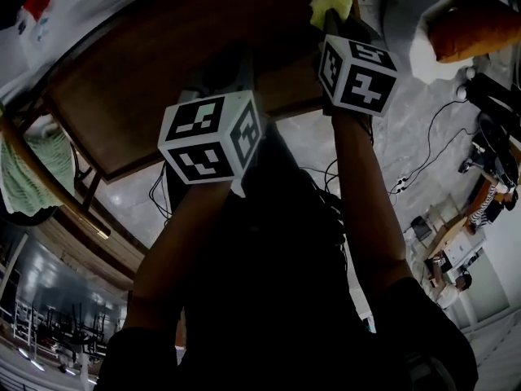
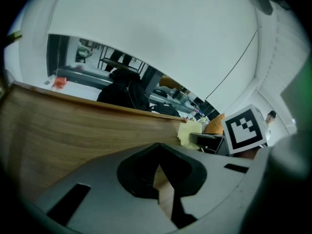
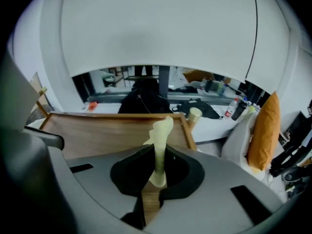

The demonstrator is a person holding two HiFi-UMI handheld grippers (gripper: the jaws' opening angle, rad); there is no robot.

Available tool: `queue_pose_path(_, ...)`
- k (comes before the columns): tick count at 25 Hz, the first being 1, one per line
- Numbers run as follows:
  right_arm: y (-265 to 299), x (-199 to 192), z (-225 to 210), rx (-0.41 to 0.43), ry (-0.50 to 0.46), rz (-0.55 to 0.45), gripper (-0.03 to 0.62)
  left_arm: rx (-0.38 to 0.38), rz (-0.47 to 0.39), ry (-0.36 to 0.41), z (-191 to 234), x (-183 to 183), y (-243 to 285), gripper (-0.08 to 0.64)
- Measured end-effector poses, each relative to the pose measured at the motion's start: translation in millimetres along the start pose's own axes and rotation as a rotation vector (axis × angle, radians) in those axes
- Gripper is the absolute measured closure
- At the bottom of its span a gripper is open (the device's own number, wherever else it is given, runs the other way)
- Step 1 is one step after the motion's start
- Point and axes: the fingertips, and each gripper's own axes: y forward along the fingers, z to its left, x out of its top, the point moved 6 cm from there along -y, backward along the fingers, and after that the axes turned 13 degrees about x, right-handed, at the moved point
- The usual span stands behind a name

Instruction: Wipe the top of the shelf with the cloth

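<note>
The shelf top (image 1: 146, 72) is a brown wooden board with a raised rim, seen from above in the head view. My right gripper (image 1: 334, 19) is shut on a yellow cloth (image 1: 330, 1) near the board's far right corner. In the right gripper view the cloth (image 3: 161, 133) stands up as a thin pinched strip between the jaws, over the wood (image 3: 107, 130). My left gripper (image 1: 221, 70) hovers over the board's near edge, its jaws closed with nothing between them (image 2: 158, 152). The left gripper view also shows the cloth (image 2: 187, 132) beside the right gripper's marker cube (image 2: 243, 128).
A green cloth (image 1: 32, 165) hangs on a rail at the left. An orange cushion (image 1: 472, 27) lies on a white seat at the right. Cables (image 1: 415, 169) run over the floor below. Beyond the shelf stand a white table with black bags (image 3: 146, 101) and a bottle (image 3: 233, 108).
</note>
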Motion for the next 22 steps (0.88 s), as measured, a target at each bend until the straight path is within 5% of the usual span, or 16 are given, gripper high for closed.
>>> queue_pose_path(6,11,25,135,0.409,-0.087,-0.07,0.551,0.079,-0.045,-0.074,78,18,-40,0.549)
queue_pose_path(14,50,11,308,0.713,-0.084,0.009,0.551,0.254,-0.062,-0.201,209,25,-119,0.549)
queue_pose_path(22,70,-15,427,0.936,-0.144,0.112,0.551,0.295,-0.074,-0.229,270,28,-177,0.549)
